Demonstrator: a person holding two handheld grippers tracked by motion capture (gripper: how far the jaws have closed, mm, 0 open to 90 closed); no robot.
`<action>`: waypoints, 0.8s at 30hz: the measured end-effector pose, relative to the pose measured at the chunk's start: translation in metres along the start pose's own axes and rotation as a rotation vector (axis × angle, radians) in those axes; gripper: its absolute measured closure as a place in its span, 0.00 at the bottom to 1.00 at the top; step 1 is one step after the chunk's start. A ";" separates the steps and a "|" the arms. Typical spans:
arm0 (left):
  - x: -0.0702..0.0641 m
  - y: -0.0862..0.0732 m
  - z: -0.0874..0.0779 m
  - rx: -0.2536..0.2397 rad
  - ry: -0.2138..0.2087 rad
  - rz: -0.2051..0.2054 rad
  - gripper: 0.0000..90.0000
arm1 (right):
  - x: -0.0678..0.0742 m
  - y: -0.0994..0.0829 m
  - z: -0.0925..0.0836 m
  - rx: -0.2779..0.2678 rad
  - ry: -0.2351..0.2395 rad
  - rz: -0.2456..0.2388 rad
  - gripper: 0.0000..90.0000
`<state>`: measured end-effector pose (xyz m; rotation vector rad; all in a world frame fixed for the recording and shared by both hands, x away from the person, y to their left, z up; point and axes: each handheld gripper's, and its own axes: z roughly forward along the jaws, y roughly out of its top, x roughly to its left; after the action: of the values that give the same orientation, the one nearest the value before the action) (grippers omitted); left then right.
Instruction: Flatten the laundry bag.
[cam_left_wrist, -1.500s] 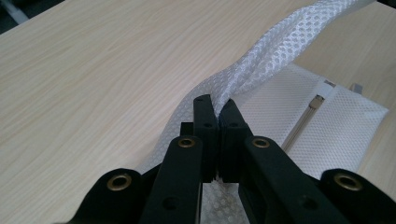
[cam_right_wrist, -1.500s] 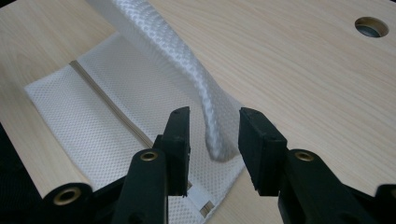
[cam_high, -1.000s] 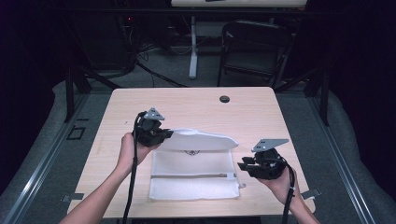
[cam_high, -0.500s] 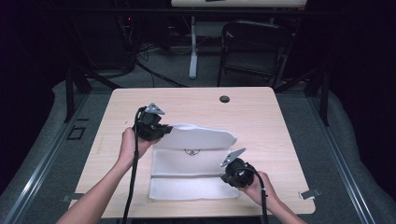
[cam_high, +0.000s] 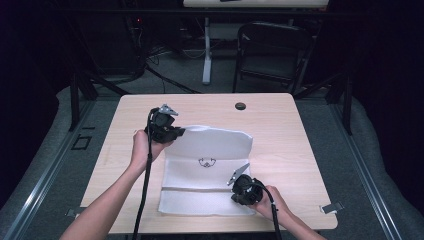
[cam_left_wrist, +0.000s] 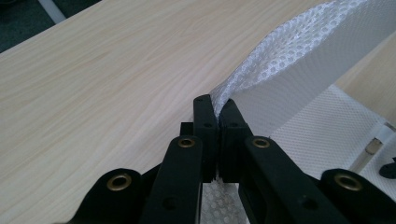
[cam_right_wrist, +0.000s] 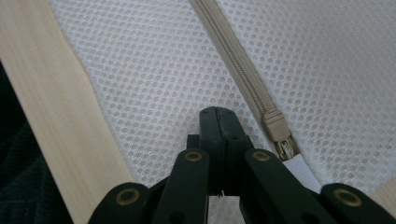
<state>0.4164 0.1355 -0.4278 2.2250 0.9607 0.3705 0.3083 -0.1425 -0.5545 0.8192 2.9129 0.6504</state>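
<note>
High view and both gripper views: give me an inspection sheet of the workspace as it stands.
Surface: light wooden table, bare around the work.
Job's things: white mesh bag, far edge folded over; beige zipper, slider at its end.
Clutter: small dark round thing near the far edge.
Grippers: left gripper shut on the bag's fold; right gripper shut, tips on the mesh beside the slider.
Cables: black cable trails along the left forearm.
Surroundings: folding chair, dark floor.
</note>
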 end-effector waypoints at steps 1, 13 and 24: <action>0.001 0.001 0.000 0.000 -0.001 -0.004 0.99 | 0.000 -0.001 0.000 -0.001 0.006 -0.005 1.00; 0.007 0.008 0.008 0.031 0.031 0.000 0.99 | 0.002 -0.010 -0.005 0.033 0.066 -0.052 1.00; 0.015 0.009 0.029 0.052 0.055 -0.013 0.99 | 0.001 -0.014 -0.008 0.052 0.076 -0.042 1.00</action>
<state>0.4458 0.1285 -0.4425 2.2645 1.0238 0.4072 0.2997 -0.1562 -0.5529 0.7520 3.0179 0.6185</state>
